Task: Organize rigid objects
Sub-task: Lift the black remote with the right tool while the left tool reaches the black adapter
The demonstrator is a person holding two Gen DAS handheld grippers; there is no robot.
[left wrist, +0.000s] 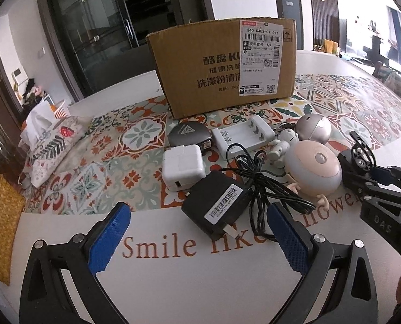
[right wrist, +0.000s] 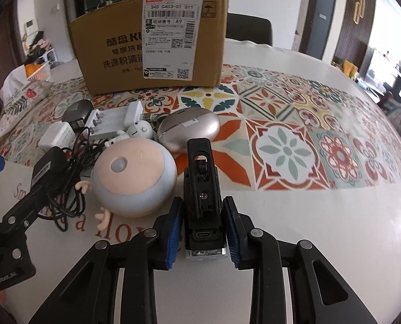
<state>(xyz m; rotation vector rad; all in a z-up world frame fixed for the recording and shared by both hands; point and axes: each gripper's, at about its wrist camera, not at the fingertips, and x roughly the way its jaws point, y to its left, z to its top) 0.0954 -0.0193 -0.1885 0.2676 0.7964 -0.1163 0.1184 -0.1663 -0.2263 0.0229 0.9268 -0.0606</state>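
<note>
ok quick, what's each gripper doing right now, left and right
Left gripper: open, holding nothing, black adapter lies just ahead.
Right gripper: closed on the small black device.

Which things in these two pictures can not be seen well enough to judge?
- Cardboard box inside: both views face its front wall, so its contents are hidden.
- Box print: the shipping label covers the end of each line.
- Tablecloth lettering: the black power adapter and its cable cover the middle.
- Black clip-like gadget in the right gripper: its fingers hide its sides.
</note>
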